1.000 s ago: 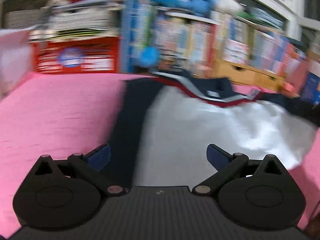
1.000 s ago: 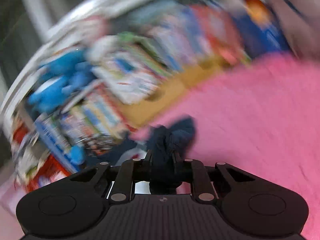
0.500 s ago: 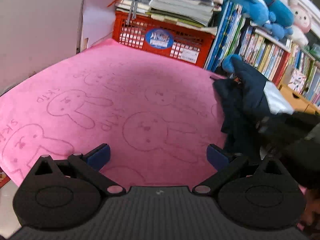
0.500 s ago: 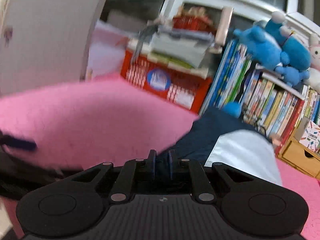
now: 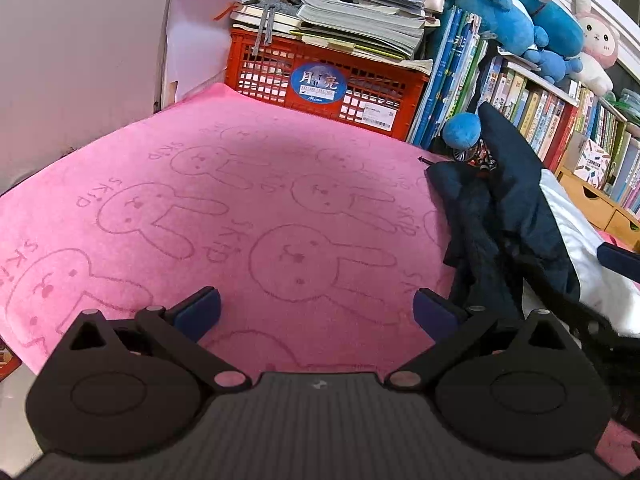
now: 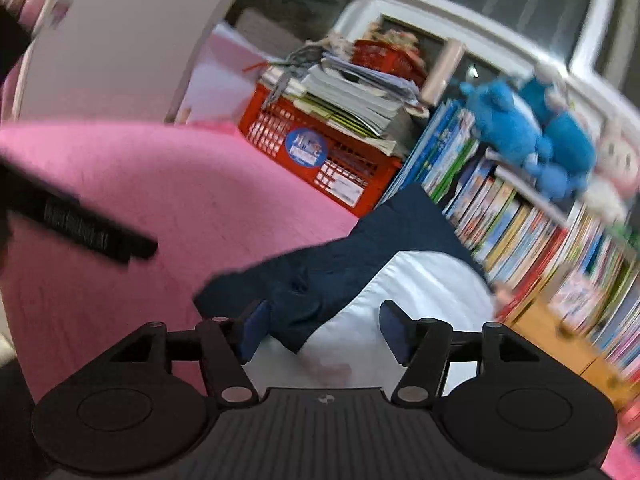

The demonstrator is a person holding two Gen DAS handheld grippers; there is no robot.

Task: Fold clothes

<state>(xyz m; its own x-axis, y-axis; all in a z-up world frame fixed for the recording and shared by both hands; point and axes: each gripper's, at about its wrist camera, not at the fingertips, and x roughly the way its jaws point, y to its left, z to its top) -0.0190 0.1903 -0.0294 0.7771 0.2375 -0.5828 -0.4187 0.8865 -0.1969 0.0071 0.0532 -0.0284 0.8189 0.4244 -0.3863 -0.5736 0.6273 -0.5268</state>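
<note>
**Both grippers open over a pink towel, garment to the right**

Your left gripper (image 5: 316, 312) hovers above a pink towel (image 5: 200, 208) printed with rabbit outlines, its blue-padded jaws spread wide and holding nothing. The navy and white garment (image 5: 516, 220) lies bunched on the towel's right side, just beside the right-hand finger. Your right gripper (image 6: 320, 330) hangs directly over that same garment (image 6: 332, 280), its jaws parted with the cloth below them, not pinched. This view is blurred. Behind the towel stands a red crate (image 5: 320, 76) stacked with papers, and next to it a bookshelf (image 5: 532, 108) topped with blue plush toys (image 5: 516, 12).
</note>
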